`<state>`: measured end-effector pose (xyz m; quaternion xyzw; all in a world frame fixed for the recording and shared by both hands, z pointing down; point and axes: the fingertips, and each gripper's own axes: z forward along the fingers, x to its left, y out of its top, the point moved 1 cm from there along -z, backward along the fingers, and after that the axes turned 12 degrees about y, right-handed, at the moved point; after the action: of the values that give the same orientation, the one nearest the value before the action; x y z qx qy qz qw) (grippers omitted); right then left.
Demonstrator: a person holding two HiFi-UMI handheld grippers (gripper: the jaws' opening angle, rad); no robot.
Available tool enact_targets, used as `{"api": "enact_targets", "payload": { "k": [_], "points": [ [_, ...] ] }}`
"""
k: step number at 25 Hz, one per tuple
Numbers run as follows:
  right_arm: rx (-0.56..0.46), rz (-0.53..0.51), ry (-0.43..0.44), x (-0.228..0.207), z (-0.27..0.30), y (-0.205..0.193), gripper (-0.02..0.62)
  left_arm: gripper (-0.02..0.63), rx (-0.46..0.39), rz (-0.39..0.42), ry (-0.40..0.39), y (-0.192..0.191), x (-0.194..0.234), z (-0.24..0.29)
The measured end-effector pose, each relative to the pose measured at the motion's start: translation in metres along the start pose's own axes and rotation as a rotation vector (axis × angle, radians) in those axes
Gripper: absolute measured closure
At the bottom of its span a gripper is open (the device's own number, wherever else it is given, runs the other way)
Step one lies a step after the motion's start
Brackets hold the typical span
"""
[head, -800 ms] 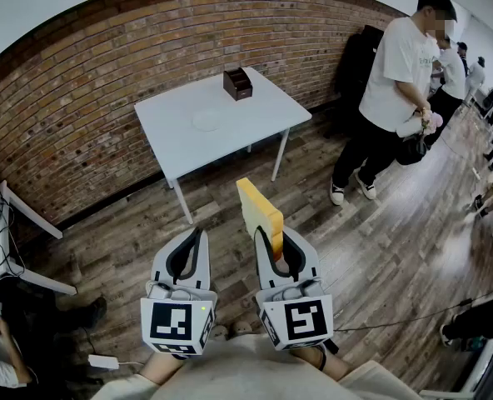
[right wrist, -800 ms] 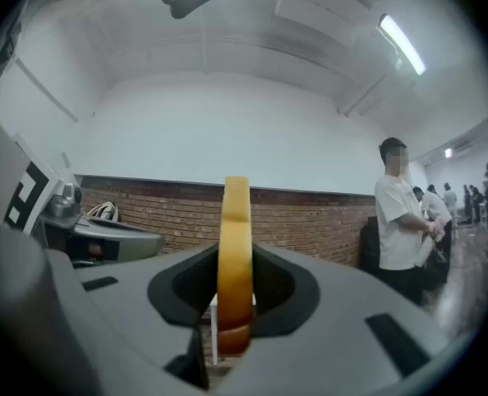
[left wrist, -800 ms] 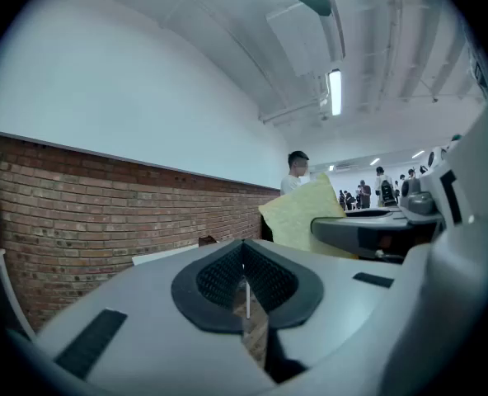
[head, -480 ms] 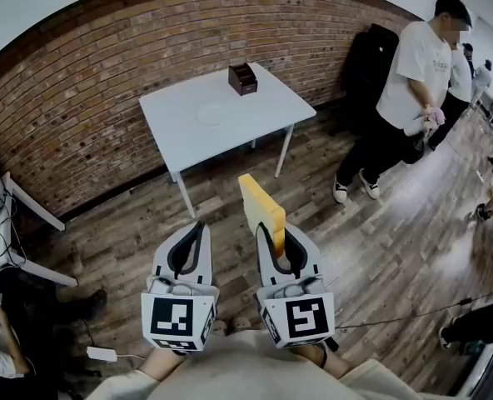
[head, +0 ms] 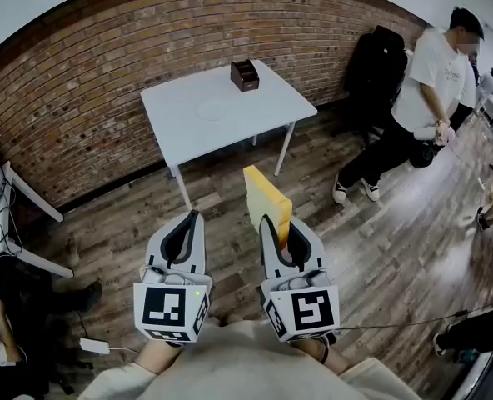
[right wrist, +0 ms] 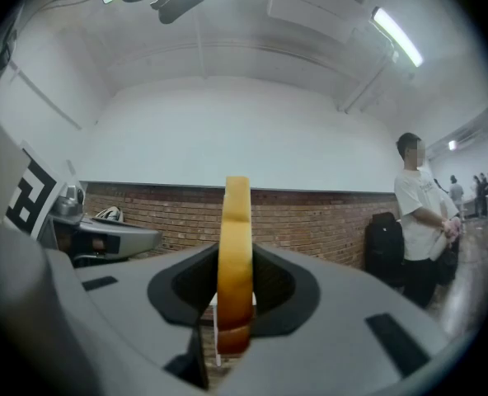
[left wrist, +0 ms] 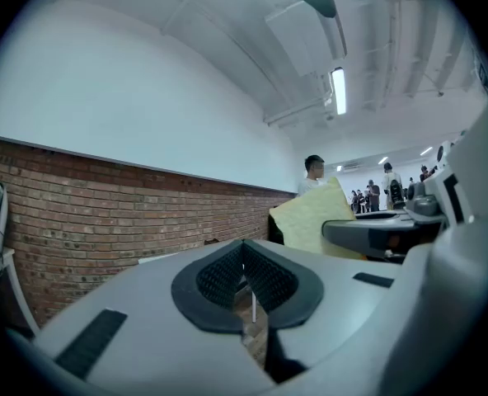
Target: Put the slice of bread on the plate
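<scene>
Right gripper (head: 283,223): level, jaws narrowly apart and clamped on the bread (head: 267,197). The slice stands upright on edge, in the air, well apart from the table.
Left gripper (head: 193,217): level, just beside the right, jaws closed on nothing.
Table (head: 263,111): white, by the brick wall (head: 80,82).
Plate (head: 213,109): clear, mid-tabletop.
Box (head: 245,75): dark, at the tabletop's far right corner.

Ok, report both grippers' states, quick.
Left gripper: jaws shut, nothing between them.
Right gripper: jaws shut on the slice of bread, held on edge.
</scene>
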<state>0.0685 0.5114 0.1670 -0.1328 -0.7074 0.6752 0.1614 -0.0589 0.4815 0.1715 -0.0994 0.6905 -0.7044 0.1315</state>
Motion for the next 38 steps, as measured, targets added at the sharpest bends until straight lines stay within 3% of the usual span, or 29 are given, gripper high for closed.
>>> {"api": "enact_targets", "payload": {
  "k": [10, 19, 32, 38],
  "points": [
    [0.005, -0.002, 0.024, -0.014, 0.013, -0.009, 0.505, 0.597, 0.017, -0.020, 0.051, -0.011, 0.010, 0.016],
    [0.000, -0.024, 0.007, -0.044, 0.064, -0.017, 0.505, 0.597, -0.003, -0.027, 0.034, -0.016, 0.026, 0.075],
    [-0.050, -0.070, -0.044, -0.124, 0.259, -0.027, 0.505, 0.597, -0.072, -0.020, -0.016, -0.017, 0.101, 0.282],
    [-0.032, -0.110, 0.003, -0.131, 0.308, -0.036, 0.505, 0.597, -0.034, -0.036, -0.006, -0.031, 0.115, 0.331]
  ]
}}
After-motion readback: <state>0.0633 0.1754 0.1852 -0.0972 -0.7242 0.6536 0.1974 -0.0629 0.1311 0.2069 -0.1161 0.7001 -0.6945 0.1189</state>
